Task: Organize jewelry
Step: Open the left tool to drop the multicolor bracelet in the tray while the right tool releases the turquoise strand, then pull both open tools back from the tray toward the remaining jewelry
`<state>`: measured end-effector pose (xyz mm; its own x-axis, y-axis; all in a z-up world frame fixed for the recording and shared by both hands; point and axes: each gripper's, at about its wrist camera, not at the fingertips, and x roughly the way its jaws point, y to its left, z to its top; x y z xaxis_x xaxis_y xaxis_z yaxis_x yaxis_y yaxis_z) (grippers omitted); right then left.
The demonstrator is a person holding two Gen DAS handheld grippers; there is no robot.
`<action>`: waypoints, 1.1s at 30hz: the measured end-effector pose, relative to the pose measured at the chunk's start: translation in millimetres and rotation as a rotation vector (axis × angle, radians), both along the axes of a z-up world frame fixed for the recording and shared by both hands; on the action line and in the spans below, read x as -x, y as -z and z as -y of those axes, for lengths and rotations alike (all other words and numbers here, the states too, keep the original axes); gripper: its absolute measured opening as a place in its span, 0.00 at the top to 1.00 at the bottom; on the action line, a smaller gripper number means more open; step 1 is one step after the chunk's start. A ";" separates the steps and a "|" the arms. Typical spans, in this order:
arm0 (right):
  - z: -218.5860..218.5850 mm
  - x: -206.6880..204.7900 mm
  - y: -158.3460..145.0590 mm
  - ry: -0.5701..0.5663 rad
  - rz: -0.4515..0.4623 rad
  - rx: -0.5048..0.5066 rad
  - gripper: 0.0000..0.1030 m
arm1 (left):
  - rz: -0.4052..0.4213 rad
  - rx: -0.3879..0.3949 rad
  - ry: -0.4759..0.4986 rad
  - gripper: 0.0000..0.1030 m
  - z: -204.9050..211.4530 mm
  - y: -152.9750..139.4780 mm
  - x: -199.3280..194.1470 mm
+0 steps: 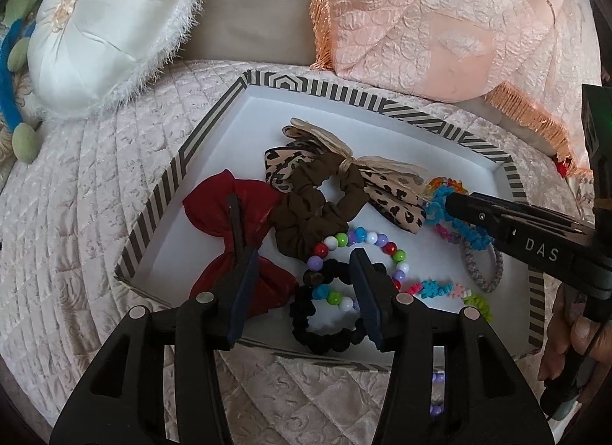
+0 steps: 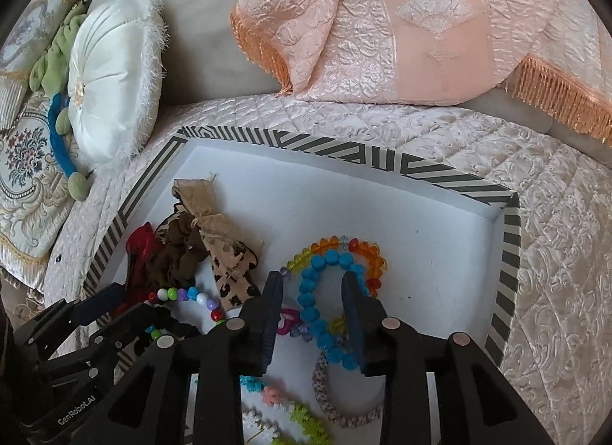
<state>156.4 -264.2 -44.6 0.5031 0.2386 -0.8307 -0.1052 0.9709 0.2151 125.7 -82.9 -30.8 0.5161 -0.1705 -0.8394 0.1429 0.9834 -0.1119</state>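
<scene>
A white box with a striped rim (image 1: 168,192) (image 2: 508,238) lies on a quilted bed. It holds a red bow (image 1: 214,223), a brown scrunchie with a leopard ribbon (image 1: 306,211), a multicolour bead bracelet (image 1: 367,242), a black scrunchie (image 1: 329,338) and a blue bead bracelet (image 2: 317,303). My left gripper (image 1: 302,253) is open above the bead bracelet and black scrunchie. My right gripper (image 2: 311,280) is open, its fingers either side of the blue bead bracelet, next to an orange bead bracelet (image 2: 367,253). The right gripper also shows in the left wrist view (image 1: 451,204).
A round white cushion (image 1: 103,31) and a peach fringed pillow (image 1: 440,24) lie behind the box. A grey woven hair tie (image 2: 336,403) and flower-shaped bands (image 2: 290,414) sit at the box's near side. Embroidered cushions (image 2: 26,162) lie at the left.
</scene>
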 end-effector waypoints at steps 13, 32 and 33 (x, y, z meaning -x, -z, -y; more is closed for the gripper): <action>-17.0 50.1 -19.3 -0.030 0.012 0.107 0.62 | -0.021 0.079 0.007 0.50 -10.5 -14.8 33.8; -30.6 159.4 -28.8 -0.154 0.005 0.129 0.61 | -0.117 0.202 0.062 0.50 -13.9 -15.3 109.8; -31.6 163.7 -28.2 -0.164 0.001 0.132 0.61 | -0.125 0.208 0.060 0.50 -13.7 -14.1 111.3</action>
<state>-7.4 -232.6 -16.4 0.4675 0.2069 -0.8595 -0.2647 0.9604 0.0873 14.4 -69.2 -16.7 0.3939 -0.3740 -0.8396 0.1730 0.9273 -0.3319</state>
